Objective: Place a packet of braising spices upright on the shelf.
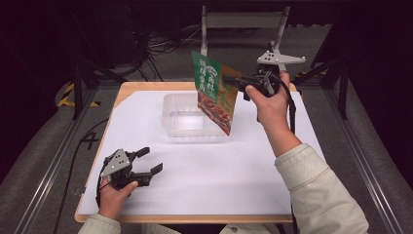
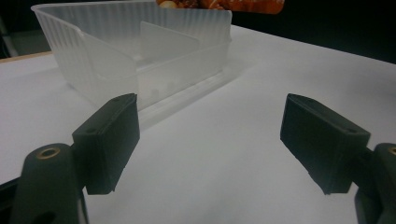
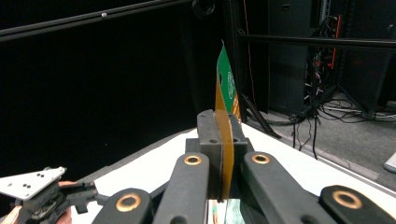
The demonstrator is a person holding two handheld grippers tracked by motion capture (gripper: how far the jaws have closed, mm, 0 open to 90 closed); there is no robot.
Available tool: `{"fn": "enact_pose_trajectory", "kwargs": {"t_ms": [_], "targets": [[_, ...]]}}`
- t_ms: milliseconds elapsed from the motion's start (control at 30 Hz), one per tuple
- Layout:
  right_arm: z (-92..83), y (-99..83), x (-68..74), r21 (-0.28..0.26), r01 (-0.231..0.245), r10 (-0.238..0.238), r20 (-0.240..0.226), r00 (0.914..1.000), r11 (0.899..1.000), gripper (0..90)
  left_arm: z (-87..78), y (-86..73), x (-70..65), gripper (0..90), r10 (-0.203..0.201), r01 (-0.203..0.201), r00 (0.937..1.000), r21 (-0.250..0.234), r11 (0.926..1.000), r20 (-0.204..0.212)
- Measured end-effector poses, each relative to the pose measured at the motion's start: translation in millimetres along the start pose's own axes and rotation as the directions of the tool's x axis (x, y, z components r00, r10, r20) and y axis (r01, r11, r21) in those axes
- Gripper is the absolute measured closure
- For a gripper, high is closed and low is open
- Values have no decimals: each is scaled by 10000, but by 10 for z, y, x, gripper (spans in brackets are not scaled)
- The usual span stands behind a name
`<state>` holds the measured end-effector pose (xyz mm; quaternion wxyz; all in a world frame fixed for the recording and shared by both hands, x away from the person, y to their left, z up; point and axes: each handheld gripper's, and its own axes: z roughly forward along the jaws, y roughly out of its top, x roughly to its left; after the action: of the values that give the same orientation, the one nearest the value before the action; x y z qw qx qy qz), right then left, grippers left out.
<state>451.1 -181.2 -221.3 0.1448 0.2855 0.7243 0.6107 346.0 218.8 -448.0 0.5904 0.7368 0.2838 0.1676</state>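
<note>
**Lowering the Snack Pouch into the Clear Tray**

**Current state.** The right hand-held gripper [image 1: 233, 80] is clamped on one side edge of the snack pouch [image 1: 214, 92], which hangs tilted in the air above the right part of the clear plastic tray [image 1: 171, 109]. The pouch's lower corner sits at about the level of the tray's near rim; it does not appear to rest inside. The left hand-held gripper [image 1: 152, 162] rests low over the bench [image 1: 219, 180] near the front left corner, jaws apart and holding nothing, well apart from the tray.

**Procedure, as judged.**
1. Bring the pouch over the tray's open interior before descending, so the lower corner clears the rim.
2. Level the pouch toward flat while lowering; a tilted pouch may catch on the tray's inner divider.
3. Release only once the pouch bears on the tray floor.
4. If the light tray shifts, steady it with the free left hand-held gripper.

**View comparison.**
- The left gripper view shows the tray's ribbed walls and the inner divider [image 2: 166, 42], which the high view does not resolve.
- The right gripper view shows the pouch edge-on [image 3: 225, 140], pinched between closed jaws, confirming the grip.
- The high view alone gives the pouch's position relative to the tray.
</note>
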Motion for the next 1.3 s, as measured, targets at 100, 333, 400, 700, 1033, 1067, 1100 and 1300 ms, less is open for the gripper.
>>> {"fn": "enact_pose_trajectory", "kwargs": {"t_ms": [100,333,400,700,1033,1067,1100,1300], "targets": [[52,-2,-13,-42,3,-3,14,10000,10000,898,5,6,8,204,58,-58,10000,-13,10000,11],[275,-4,-38,-33,6,-4,387,9993,10000,898,29,4,17,206,5,-4,9999,107,9999,-110],[301,-1,-38,-30,10,-9,411,9992,10000,898,28,6,19,206,7,-6,10000,94,10000,-75],[525,-21,-82,-108,-305,311,672,9973,9995,898,23,4,26,207,-30,31,9999,86,10000,-156],[701,-19,-72,-69,-353,356,558,9978,9994,898,-42,-16,21,207,-78,80,9995,70,9999,-314],[745,-15,-65,-61,-390,393,574,9976,9992,898,-67,-19,13,207,-108,110,9994,41,9999,-335],[760,-14,-63,-48,-415,417,591,9974,9991,898,-80,-20,8,207,-112,114,9992,43,9999,-375],[885,-30,-36,-44,-553,554,572,9968,9985,898,-136,-30,-11,207,-114,117,9990,61,9999,-425]]}}
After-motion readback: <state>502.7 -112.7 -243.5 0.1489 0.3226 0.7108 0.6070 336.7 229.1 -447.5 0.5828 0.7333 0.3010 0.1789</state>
